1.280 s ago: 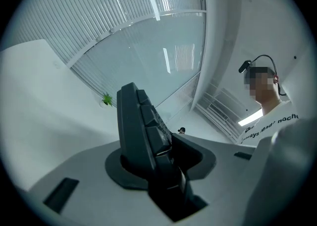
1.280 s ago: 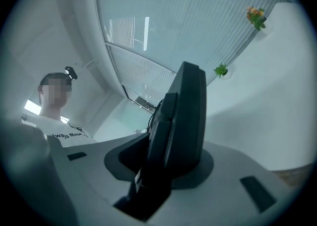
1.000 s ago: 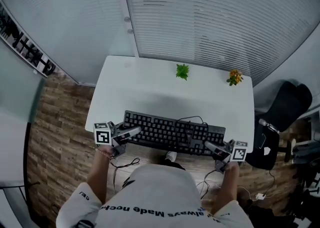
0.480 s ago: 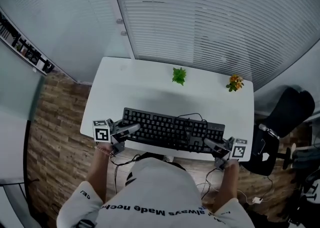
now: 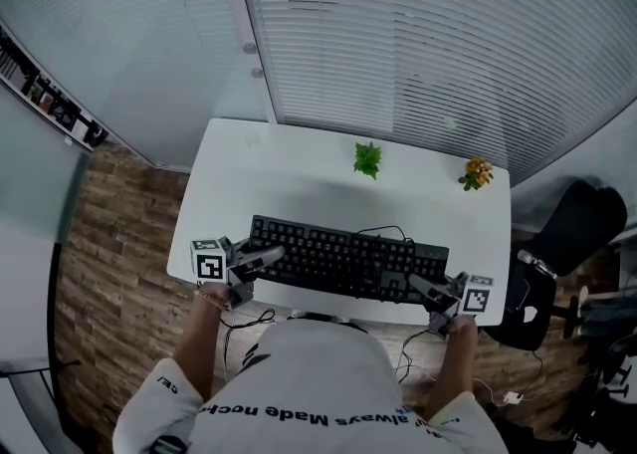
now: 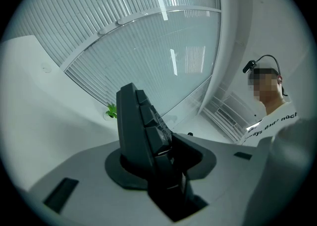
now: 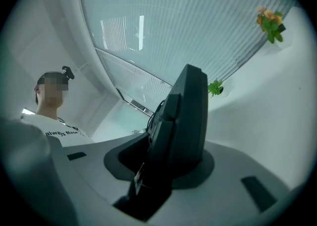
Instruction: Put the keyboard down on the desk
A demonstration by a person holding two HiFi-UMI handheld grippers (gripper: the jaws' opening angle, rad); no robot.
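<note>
Two grippers, one keyboard point(image 5: 343, 261), held along the desk's point(image 5: 299, 183) near edge.
The left gripper point(image 5: 262, 261) is clamped on the keyboard's left end and the right gripper point(image 5: 423, 290) on its right end. The board spans most of the near edge, though I cannot tell whether its underside already rests on the top. I judge that letting go with the near side overhanging would tip it off toward the person — and one gripper releasing first would drop or swing that end. The cable point(image 5: 383, 237) looped over the keys could snag. The green plant point(image 5: 367, 158) and the orange plant point(image 5: 477, 173) stand well apart at the far edge — no threat.
</note>
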